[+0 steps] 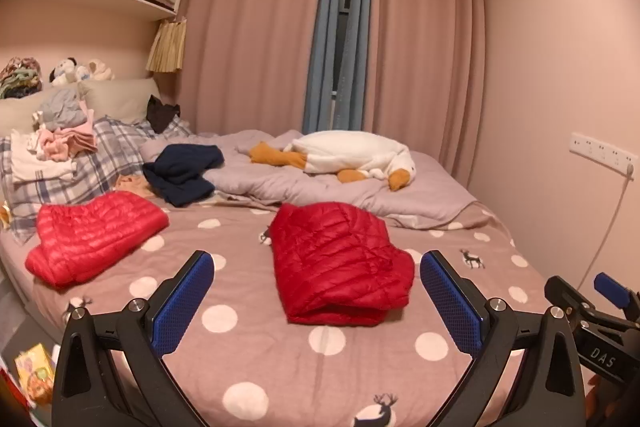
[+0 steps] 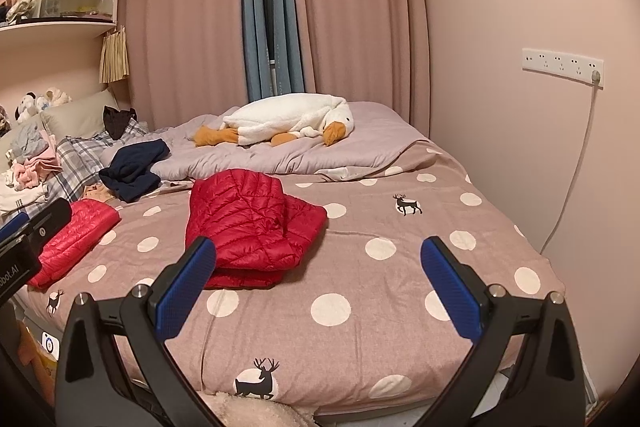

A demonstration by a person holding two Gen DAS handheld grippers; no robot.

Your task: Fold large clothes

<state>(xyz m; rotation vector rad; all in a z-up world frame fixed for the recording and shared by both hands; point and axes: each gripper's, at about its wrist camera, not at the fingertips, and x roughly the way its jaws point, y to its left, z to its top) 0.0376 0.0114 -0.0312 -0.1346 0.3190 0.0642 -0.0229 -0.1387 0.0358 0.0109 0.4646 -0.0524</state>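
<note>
Both our left gripper (image 1: pixel 316 301) and right gripper (image 2: pixel 318 287) hover with fingers spread, empty, over the bed (image 2: pixel 360 327); the red jacket (image 1: pixel 340 263) looks light, puffy, slippery, best pinched at its edge

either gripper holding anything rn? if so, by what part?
Nothing. Left gripper and right gripper are both open, above the bed; the folded red jacket lies untouched.

Bare polka-dot pink bedspread (image 2: pixel 360 307) lies open at six o'clock; folded red quilted puffer jacket (image 2: pixel 252 227) blocks eleven o'clock.
</note>
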